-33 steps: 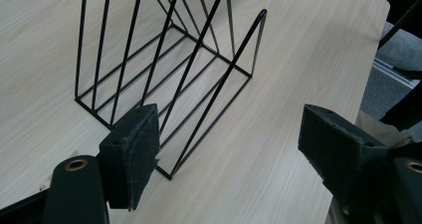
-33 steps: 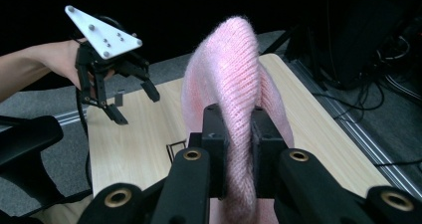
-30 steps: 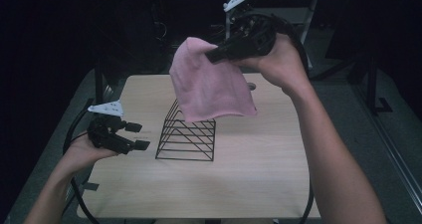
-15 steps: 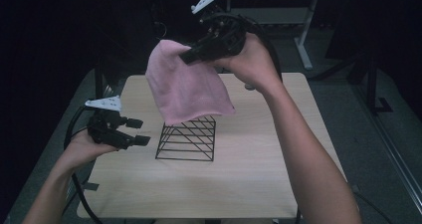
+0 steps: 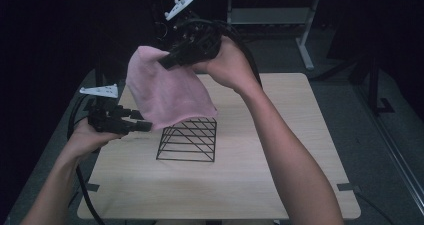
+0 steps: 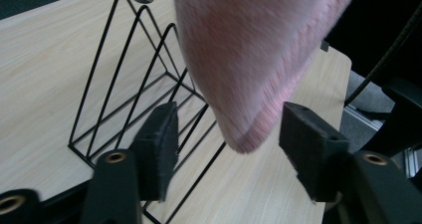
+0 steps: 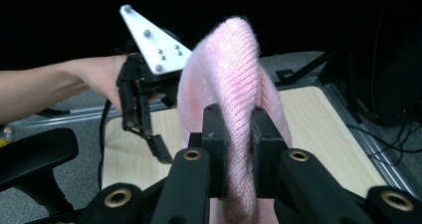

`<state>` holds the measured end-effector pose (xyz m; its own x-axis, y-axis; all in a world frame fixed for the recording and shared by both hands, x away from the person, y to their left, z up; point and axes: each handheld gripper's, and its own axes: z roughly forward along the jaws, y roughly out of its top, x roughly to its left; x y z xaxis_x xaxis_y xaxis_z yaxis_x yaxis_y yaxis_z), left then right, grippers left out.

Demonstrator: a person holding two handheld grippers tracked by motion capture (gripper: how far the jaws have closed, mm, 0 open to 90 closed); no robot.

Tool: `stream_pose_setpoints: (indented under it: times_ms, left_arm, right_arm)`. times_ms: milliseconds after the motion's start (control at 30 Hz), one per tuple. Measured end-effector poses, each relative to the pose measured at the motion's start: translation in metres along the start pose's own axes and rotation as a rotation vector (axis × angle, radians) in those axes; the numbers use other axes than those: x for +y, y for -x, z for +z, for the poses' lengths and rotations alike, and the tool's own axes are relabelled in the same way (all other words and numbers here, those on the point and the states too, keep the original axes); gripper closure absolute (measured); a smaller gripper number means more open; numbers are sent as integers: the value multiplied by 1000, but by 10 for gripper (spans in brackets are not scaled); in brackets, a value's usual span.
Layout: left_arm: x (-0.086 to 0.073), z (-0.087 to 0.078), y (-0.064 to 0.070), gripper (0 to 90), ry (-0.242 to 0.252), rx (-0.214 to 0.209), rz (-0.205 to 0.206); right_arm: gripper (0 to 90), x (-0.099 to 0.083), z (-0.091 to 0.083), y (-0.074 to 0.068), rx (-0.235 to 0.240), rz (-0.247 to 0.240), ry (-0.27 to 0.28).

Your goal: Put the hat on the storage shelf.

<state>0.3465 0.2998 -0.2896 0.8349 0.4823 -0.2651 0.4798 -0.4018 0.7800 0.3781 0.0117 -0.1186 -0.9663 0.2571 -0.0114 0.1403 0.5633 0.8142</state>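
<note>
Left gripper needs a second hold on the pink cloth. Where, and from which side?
Take the hanging bottom corner of the pink cloth. It droops free above the wire rack, already between the left gripper and its open jaws. Come in level from the person's left, as it now points. The right gripper pins the top edge, so the cloth hangs taut enough to pinch.

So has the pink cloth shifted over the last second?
Yes. The pink cloth, held in the right tool, has moved left across the wire rack, toward the left tool.
</note>
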Motion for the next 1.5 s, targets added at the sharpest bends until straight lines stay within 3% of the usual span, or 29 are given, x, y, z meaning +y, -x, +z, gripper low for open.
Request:
stream_pose_setpoints:
  times_ms: [133, 167, 267, 433, 667, 933, 1167, 1500]
  left_arm:
    - [-2, -1, -4, 508, -2, -8, -3]
    - [-3, -2, -5, 596, 2, -20, -12]
    - [-3, -4, -6, 677, 3, -22, -16]
    - [-1, -9, -5, 824, -2, -4, 12]
    - [0, -10, -6, 832, -49, 37, 22]
    - [-1, 2, -10, 831, -79, 61, 12]
    - [2, 14, -9, 831, -106, 74, 34]
    - [5, 24, -8, 830, -130, 82, 56]
  right_arm:
    - [802, 2, 4, -1, 6, -12, -3]
    - [802, 3, 7, -2, 13, -8, 1]
    - [801, 2, 10, -1, 14, -16, 3]
    - [801, 0, 13, 2, 14, -2, 29]
    - [801, -12, 18, 7, 8, 15, 38]
    - [801, -35, 22, 22, 9, 66, 48]
    - [801, -54, 18, 30, 4, 87, 60]
    - [801, -72, 10, 30, 19, 120, 83]
